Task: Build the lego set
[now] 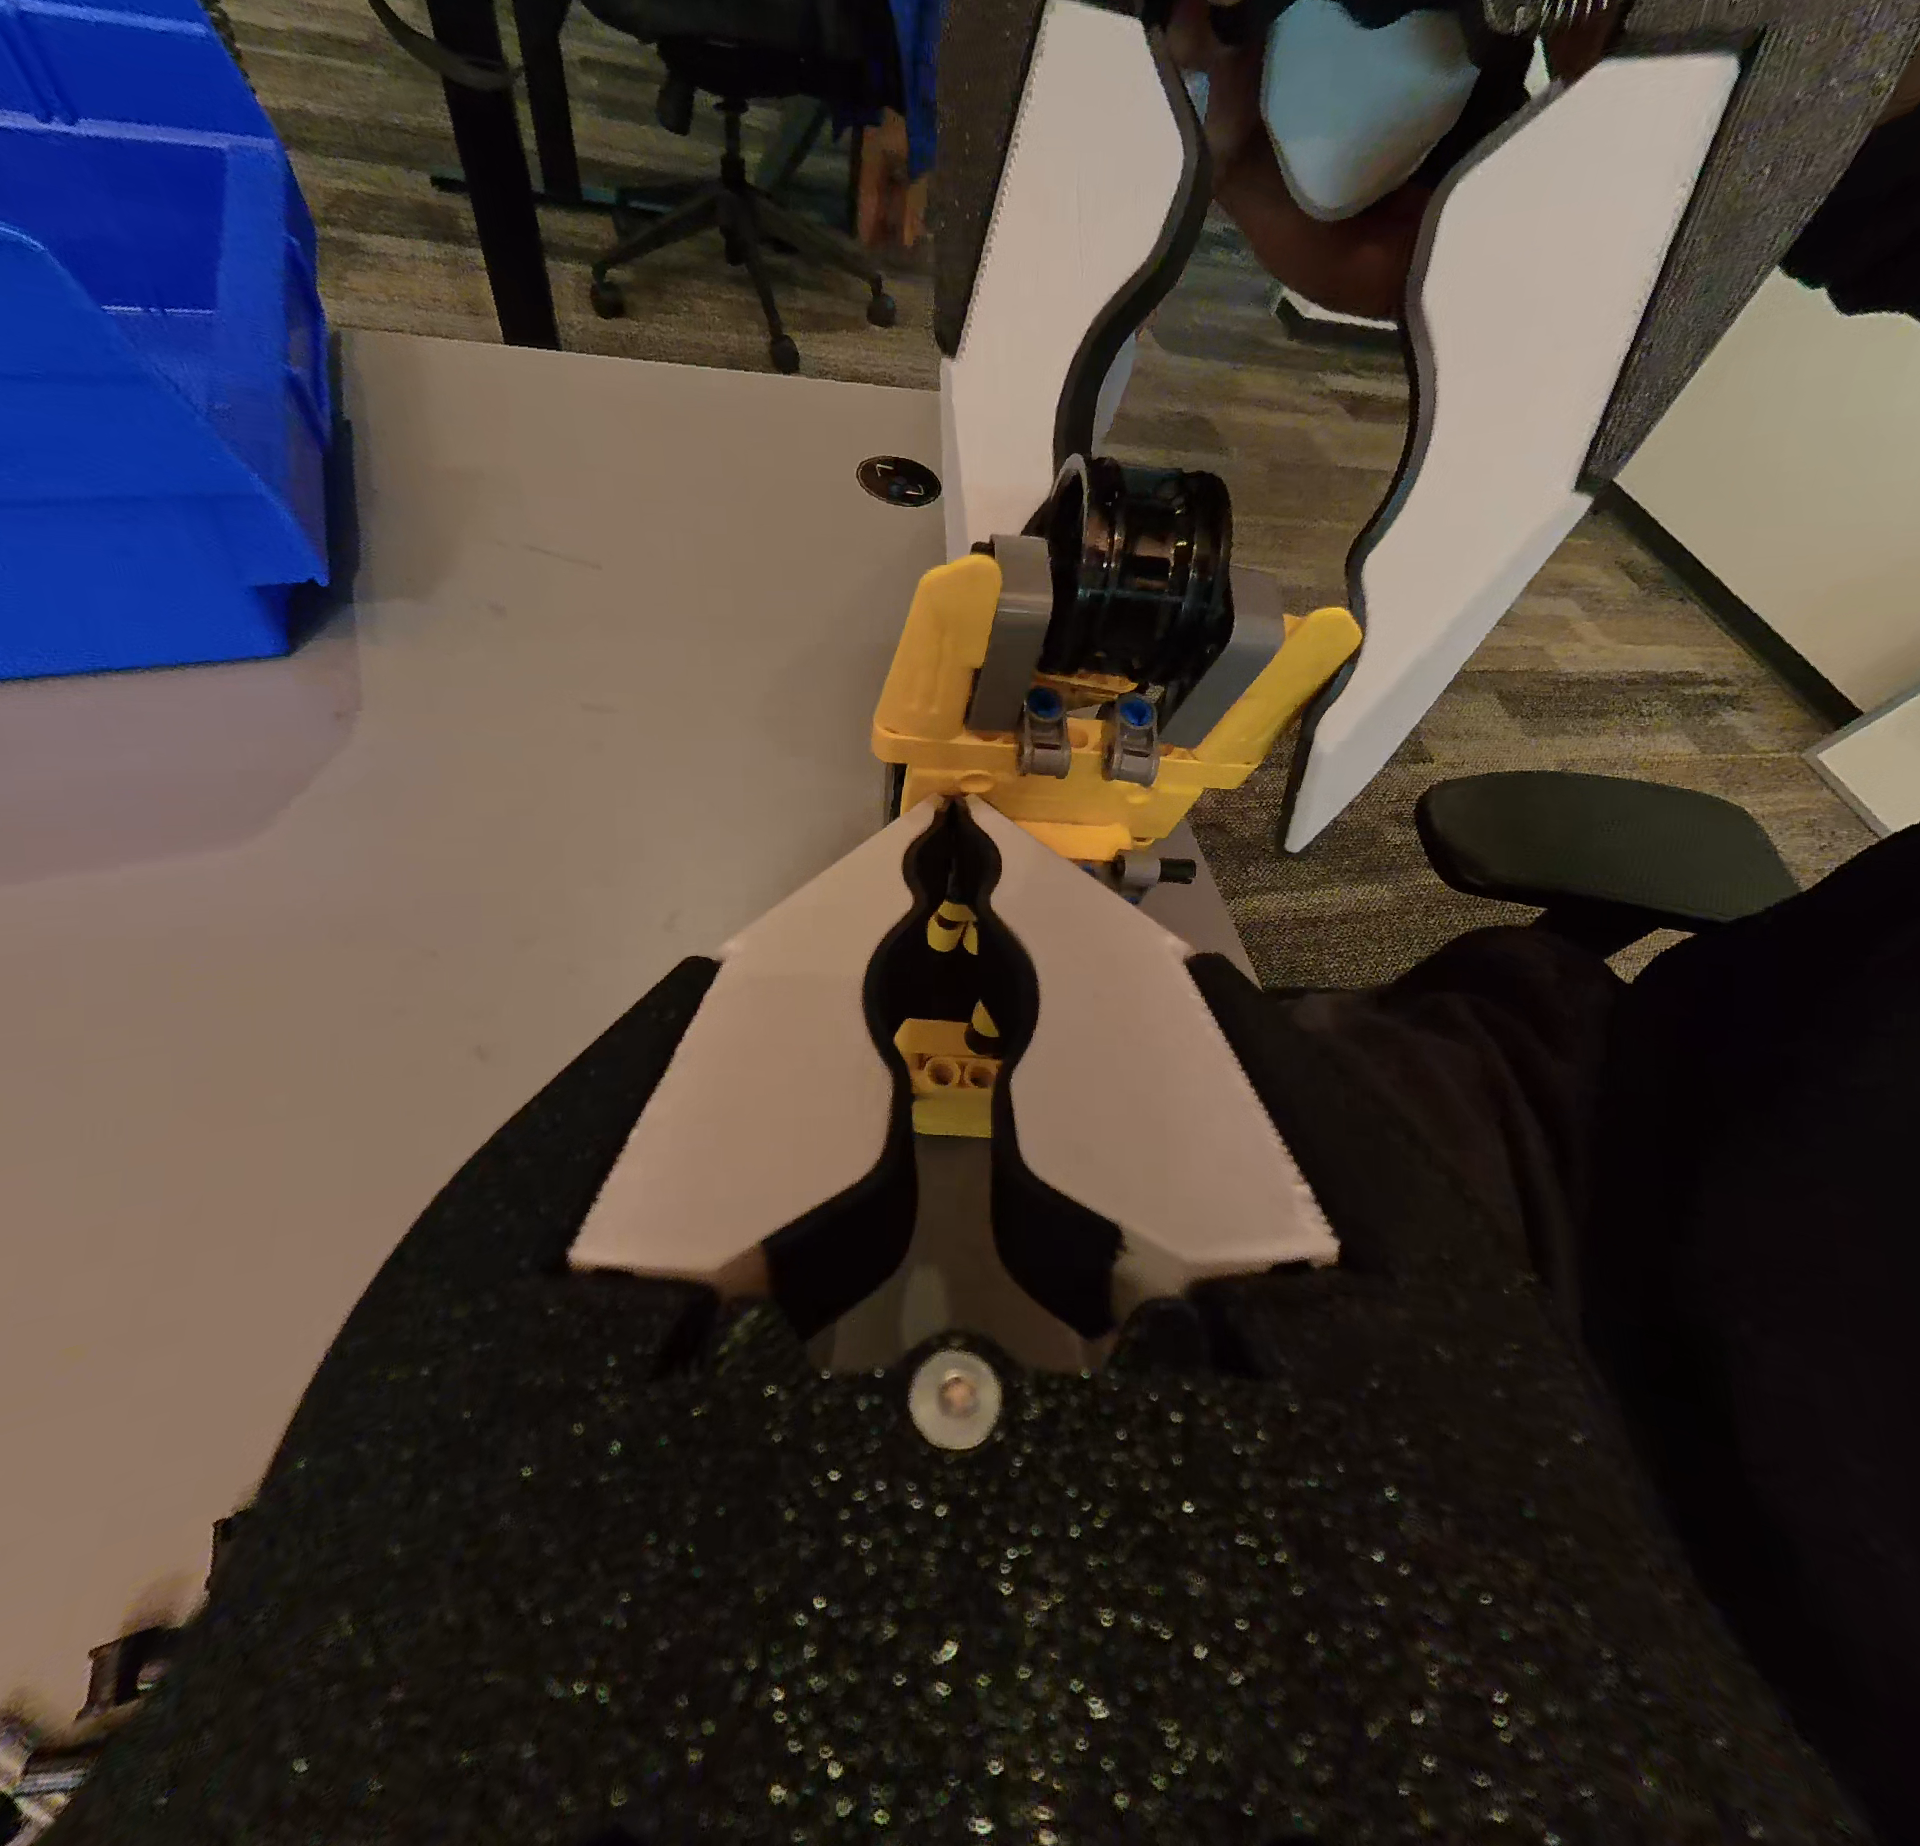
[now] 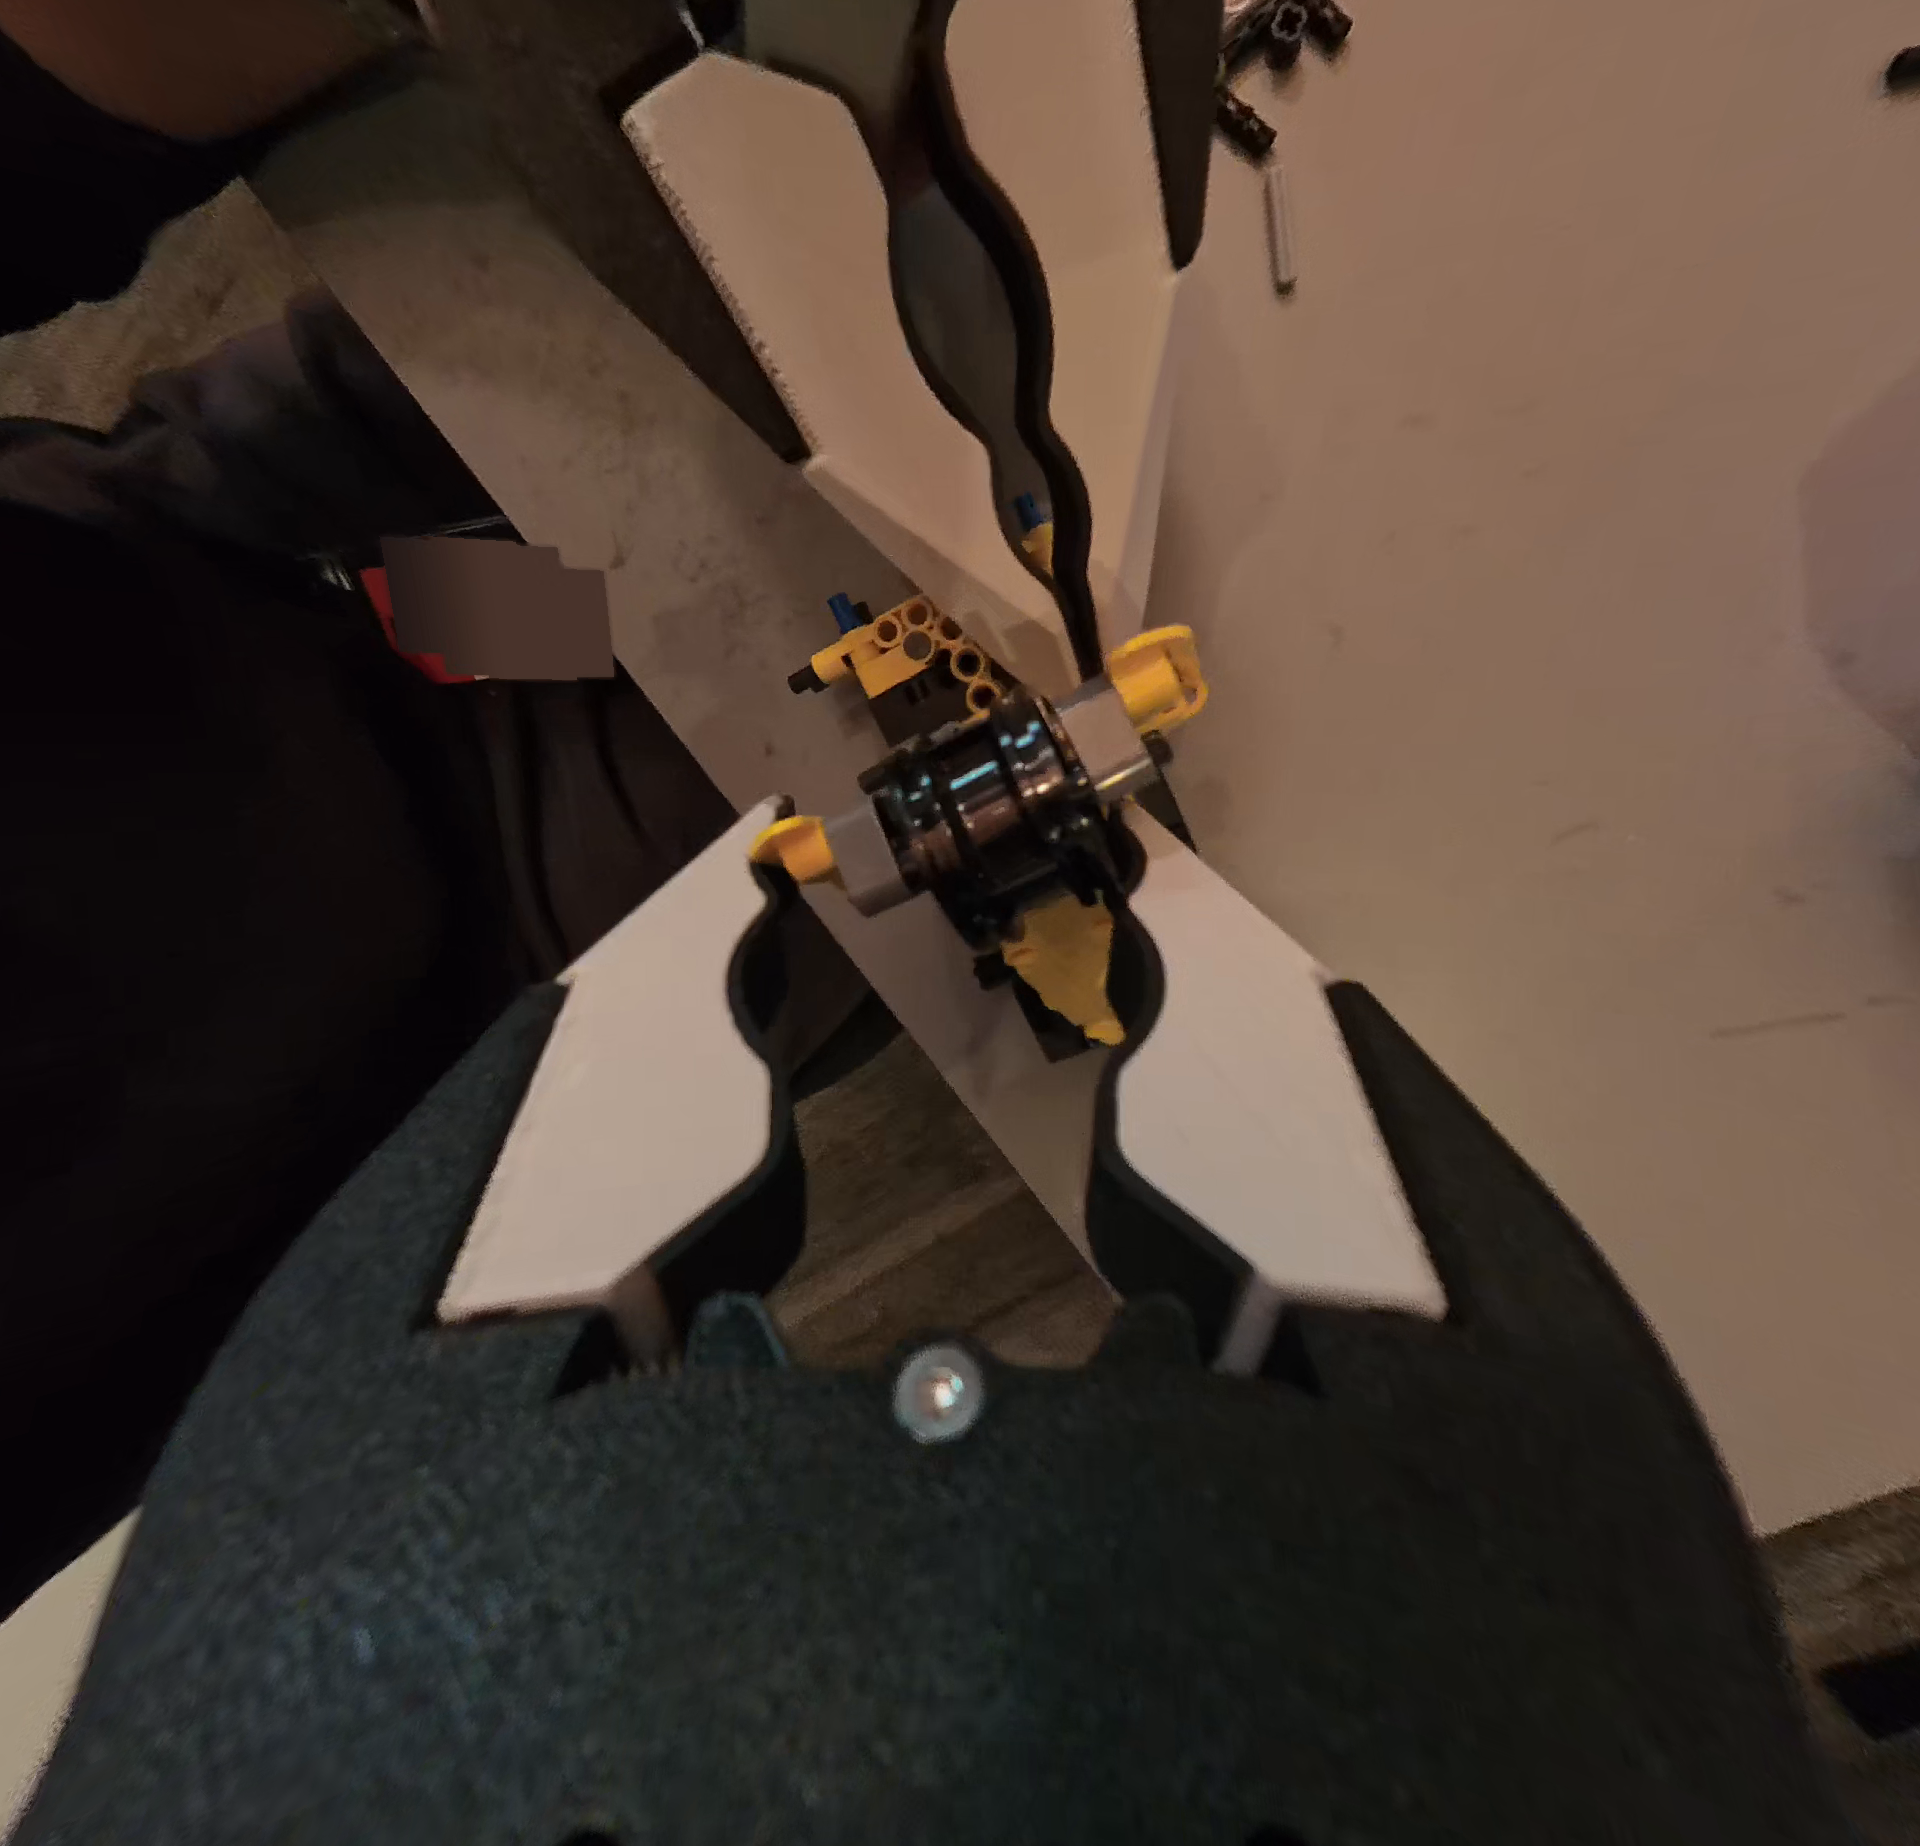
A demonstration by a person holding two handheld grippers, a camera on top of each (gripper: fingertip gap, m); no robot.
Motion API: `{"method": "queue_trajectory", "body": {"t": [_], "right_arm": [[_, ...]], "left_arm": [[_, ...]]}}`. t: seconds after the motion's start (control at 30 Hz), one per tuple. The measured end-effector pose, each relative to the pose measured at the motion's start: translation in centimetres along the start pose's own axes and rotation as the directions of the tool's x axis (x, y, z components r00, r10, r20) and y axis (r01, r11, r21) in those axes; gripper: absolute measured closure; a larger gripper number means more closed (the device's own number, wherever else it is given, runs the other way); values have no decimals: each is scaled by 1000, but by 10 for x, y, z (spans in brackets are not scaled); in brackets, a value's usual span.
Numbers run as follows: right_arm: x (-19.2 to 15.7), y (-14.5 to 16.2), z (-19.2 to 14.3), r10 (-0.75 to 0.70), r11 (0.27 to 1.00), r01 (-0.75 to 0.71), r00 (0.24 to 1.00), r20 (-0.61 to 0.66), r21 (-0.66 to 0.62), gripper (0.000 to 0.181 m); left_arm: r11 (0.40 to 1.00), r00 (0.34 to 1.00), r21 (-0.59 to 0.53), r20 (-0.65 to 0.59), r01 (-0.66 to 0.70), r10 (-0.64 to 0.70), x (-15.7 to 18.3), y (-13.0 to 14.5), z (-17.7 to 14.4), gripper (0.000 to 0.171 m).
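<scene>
A yellow, grey and black brick model (image 1: 1091,736) with a black wheel hub (image 1: 1138,575) is held above the edge of a white table (image 1: 520,757). My left gripper (image 1: 956,807) is shut on the model's yellow frame. More yellow parts show between its fingers. My right gripper (image 2: 966,840) is open, its fingers astride the hub (image 2: 977,809) and close to the model's yellow ends (image 2: 1153,679). In the left wrist view the right gripper (image 1: 1143,653) comes down from above. In the right wrist view the left gripper (image 2: 1075,643) comes in from the top.
Blue stacked bins (image 1: 135,342) stand at the table's left. Loose black parts (image 2: 1278,20) and a grey axle (image 2: 1281,227) lie on the table (image 2: 1558,549). An office chair (image 1: 748,134) stands on the carpet beyond. A black armrest (image 1: 1600,840) is to the right. Left and right tips are no more than a few centimetres apart.
</scene>
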State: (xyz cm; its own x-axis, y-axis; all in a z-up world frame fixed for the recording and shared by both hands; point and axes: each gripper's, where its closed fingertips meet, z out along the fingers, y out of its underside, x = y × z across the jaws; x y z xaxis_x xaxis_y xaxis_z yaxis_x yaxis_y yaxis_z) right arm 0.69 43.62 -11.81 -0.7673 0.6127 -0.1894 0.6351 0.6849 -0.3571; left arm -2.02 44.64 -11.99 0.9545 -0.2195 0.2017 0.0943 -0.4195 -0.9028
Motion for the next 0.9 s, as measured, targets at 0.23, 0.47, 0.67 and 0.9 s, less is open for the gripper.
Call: {"method": "queue_trajectory", "body": {"t": [0.23,0.47,0.67,0.9], "right_arm": [[6,13,12,-105,991,96,990,-93,-94,130],[-2,3,-6,-106,994,106,994,-5,-33,126],[10,4,-34,-192,981,191,980,-49,-20,126],[11,-15,-69,-564,813,580,806,-178,48,137]], "left_arm": [[1000,1000,1,-2,-5,5,1,0,1,171],[1000,1000,0,3,-21,21,0,1,-1,171],[1000,1000,7,-11,-22,22,1,0,-1,171],[999,999,16,-13,-29,30,2,-1,0,171]]}}
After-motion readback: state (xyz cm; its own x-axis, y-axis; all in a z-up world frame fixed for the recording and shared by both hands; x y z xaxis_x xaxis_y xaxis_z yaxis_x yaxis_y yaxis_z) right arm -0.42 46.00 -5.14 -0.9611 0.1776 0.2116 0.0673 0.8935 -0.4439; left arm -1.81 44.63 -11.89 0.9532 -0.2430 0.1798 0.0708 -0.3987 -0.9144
